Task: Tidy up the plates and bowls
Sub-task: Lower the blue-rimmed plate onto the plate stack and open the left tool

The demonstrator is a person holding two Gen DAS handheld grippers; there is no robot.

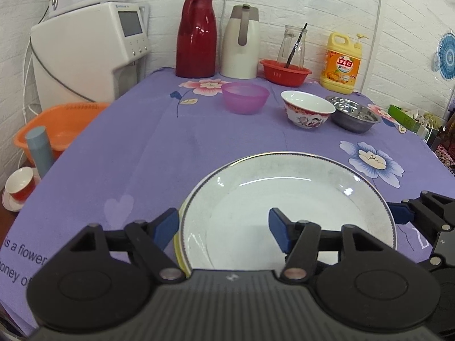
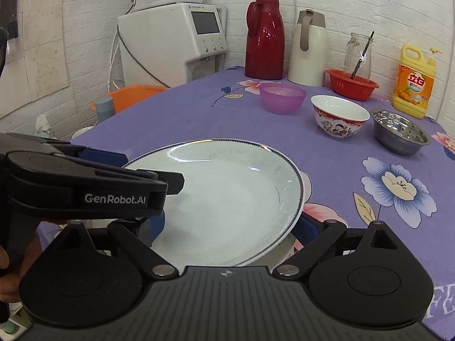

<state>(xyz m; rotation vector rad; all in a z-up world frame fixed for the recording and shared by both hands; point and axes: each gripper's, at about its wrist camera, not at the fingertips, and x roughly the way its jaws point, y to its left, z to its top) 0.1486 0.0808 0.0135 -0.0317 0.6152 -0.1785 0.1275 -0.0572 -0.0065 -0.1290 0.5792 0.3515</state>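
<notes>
White brick walls and a purple flowered cloth over the surface (image 2: 199,108); thermoses and a soap bottle at the back.

White plate (image 1: 287,213) with a dark rim band sits at the near edge, seemingly on top of a second plate (image 1: 178,244): a yellowish rim peeks out at its left, and another white rim shows at its right in the right wrist view. Shallow, glossy, empty, slightly scuffed.

Left gripper (image 1: 224,228) jaws spread wide, straddling the plate's left rim, one blue pad outside and one over the well; holding nothing. Right gripper (image 2: 230,227) also wide, jaws spanning the plate's near right rim; nothing clamped as far as I can tell.

Step, likely: settling or lifting the plate stack. Do it well by closing on the rim only, pads flat, both sides level so the top plate doesn't slide on the one below; glaze is slick.

Bowls not yet stacked: purple bowl (image 2: 282,97), painted ceramic bowl (image 2: 339,118), steel bowl (image 2: 399,131), in a row behind, apart from the plate.
</notes>
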